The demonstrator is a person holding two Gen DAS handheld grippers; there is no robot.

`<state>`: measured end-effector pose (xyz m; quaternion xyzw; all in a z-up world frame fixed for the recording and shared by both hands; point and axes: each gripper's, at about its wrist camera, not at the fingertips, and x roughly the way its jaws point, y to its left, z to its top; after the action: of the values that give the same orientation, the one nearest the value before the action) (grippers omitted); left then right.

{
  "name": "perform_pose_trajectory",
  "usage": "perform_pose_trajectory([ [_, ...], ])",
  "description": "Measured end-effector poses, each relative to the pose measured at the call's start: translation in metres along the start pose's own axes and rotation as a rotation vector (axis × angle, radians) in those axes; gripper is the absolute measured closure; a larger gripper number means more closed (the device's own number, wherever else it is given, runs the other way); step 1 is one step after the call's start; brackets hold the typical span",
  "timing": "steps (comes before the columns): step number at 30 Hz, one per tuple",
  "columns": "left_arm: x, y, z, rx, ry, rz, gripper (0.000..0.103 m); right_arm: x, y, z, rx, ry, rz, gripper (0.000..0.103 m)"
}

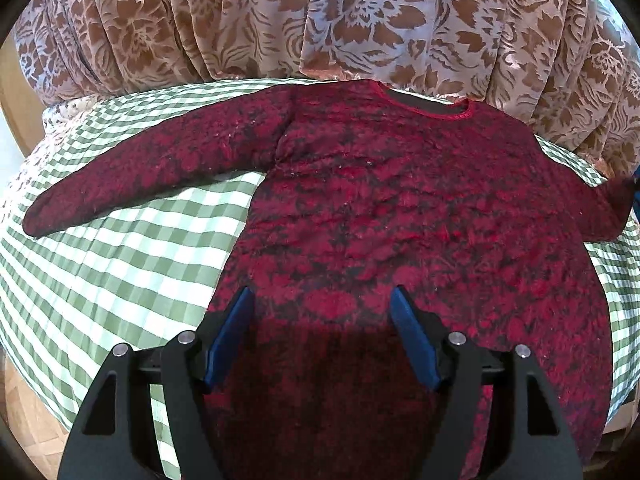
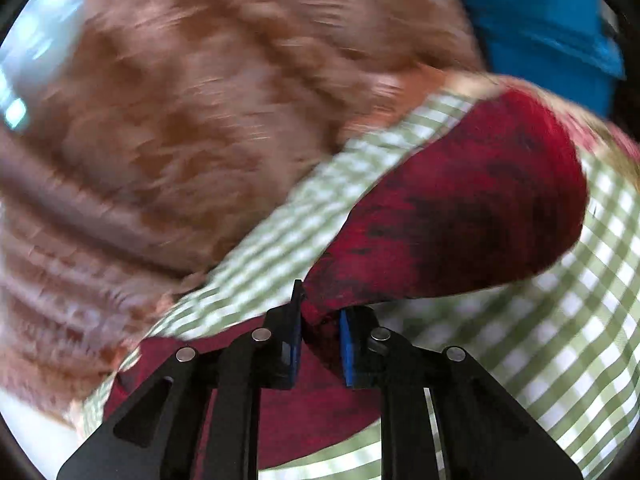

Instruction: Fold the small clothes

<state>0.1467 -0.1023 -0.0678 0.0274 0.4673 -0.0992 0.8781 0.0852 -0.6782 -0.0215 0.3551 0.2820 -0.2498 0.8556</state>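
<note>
Right gripper (image 2: 320,320) pinching sweater (image 1: 400,200) sleeve (blurred); left gripper (image 1: 322,300) open above hem.

So the sweater (image 1: 400,208) lies flat on the checked cloth (image 1: 120,264), neckline at the far side, next to the curtain (image 1: 320,20) hanging behind. One sleeve (image 1: 152,168) runs out to the left. Left tool (image 1: 322,300) hovers above the near hem; right tool (image 2: 320,320) sits at the other sleeve (image 2: 460,220).

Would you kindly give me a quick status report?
Left gripper open above sweater. Right gripper shut on sleeve. Nothing in the way.
</note>
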Motion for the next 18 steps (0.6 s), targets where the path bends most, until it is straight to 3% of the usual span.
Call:
perform_pose_trajectory([
  [6,-0.005,0.005,0.0,-0.011,-0.015,-0.014,0.032,-0.01,0.112,-0.038,-0.229,0.03,0.16,0.088],
  [9,-0.005,0.009,-0.001,-0.02,-0.017,-0.022,0.032,-0.005,0.178,-0.077,-0.368,0.079,0.219,0.088],
  [15,-0.006,0.023,-0.001,-0.06,-0.021,-0.067,0.032,0.023,0.275,-0.168,-0.603,0.216,0.259,0.088],
  [18,-0.007,0.033,0.003,-0.083,-0.025,-0.112,0.032,0.036,0.299,-0.202,-0.665,0.274,0.27,0.084],
])
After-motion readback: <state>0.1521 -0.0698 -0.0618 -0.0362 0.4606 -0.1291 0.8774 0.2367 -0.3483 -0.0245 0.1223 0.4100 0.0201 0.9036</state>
